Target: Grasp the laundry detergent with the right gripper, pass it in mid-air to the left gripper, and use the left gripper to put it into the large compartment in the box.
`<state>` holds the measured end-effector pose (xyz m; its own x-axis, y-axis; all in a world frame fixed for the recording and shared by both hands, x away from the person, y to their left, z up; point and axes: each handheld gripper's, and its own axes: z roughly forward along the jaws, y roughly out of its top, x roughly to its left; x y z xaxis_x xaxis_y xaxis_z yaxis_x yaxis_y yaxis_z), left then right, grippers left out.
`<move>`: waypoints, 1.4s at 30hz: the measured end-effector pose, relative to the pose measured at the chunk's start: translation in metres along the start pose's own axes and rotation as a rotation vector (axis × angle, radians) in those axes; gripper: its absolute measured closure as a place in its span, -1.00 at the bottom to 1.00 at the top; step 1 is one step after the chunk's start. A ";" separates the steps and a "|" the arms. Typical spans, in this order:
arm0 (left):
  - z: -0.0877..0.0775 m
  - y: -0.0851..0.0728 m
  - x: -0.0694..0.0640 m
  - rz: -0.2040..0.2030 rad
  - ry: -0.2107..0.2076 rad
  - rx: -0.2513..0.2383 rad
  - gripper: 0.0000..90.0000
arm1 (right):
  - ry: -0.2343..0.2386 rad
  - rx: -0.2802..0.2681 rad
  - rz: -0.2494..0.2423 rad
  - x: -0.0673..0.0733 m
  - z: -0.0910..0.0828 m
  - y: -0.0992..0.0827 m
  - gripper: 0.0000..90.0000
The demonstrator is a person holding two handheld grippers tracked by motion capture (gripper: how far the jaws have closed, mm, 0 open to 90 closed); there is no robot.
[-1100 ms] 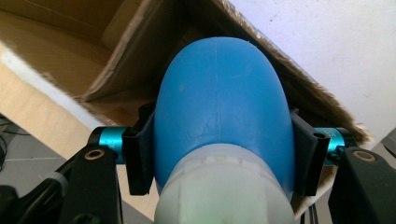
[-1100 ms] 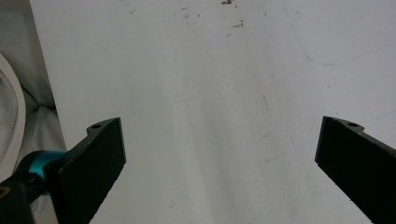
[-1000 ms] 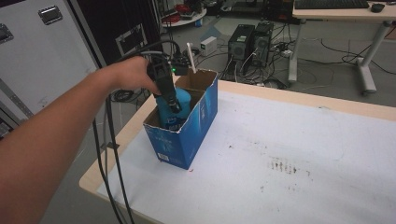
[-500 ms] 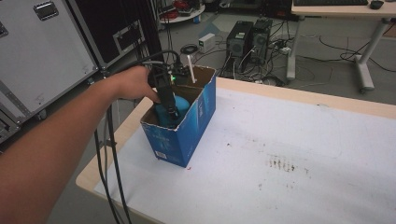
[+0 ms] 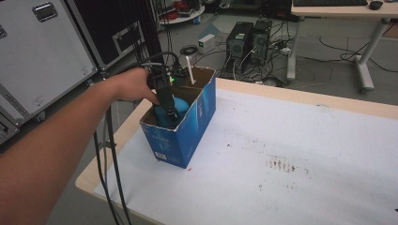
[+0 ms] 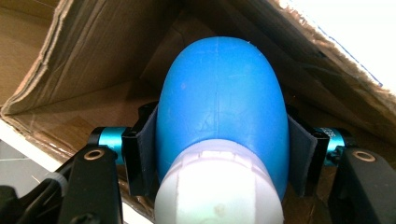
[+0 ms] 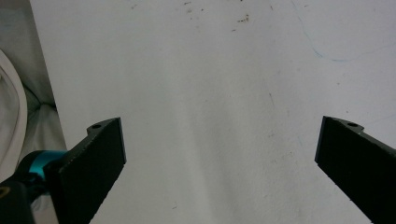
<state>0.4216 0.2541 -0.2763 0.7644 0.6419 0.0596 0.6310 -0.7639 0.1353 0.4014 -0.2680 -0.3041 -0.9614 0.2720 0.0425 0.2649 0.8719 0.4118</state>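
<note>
An open blue cardboard box (image 5: 187, 136) stands at the near left of the white-covered table. My left gripper (image 5: 168, 111) reaches down into it, shut on a rounded blue rubber bulb (image 5: 177, 107) with a white neck. In the left gripper view the bulb (image 6: 219, 107) sits between the grey pads (image 6: 148, 140), which press on its sides, with the box's brown inner walls (image 6: 93, 56) around it. The jaws have just eased open a little, and the bulb is still between them. My right gripper (image 7: 219, 140) hovers open over the bare white table cover (image 7: 210, 70), with nothing between its fingers.
A white stick (image 5: 190, 70) pokes out of the box's far end. Black cables (image 5: 110, 159) hang from the left gripper past the table's left edge. Grey flight cases (image 5: 42, 56), computer towers (image 5: 248, 40) and a desk (image 5: 338, 9) stand on the floor beyond.
The left hand has shifted only slightly at the box and still has the blue bulb in its jaws. The box has not moved on the table.
</note>
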 end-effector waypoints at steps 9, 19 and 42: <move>-0.010 -0.004 0.002 -0.054 -0.011 -0.073 -0.41 | -0.005 -0.002 -0.003 0.003 -0.003 0.000 -0.97; -0.040 -0.005 -0.001 -0.089 0.026 -0.182 -0.50 | -0.009 -0.005 -0.007 0.006 -0.004 0.000 -0.97; -0.080 0.052 -0.041 0.044 0.030 -0.292 -0.50 | -0.027 -0.021 -0.004 0.011 -0.009 0.001 -0.97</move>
<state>0.4122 0.1934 -0.1924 0.7832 0.6135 0.1007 0.5290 -0.7427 0.4105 0.3902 -0.2673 -0.2948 -0.9599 0.2797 0.0167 0.2593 0.8641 0.4313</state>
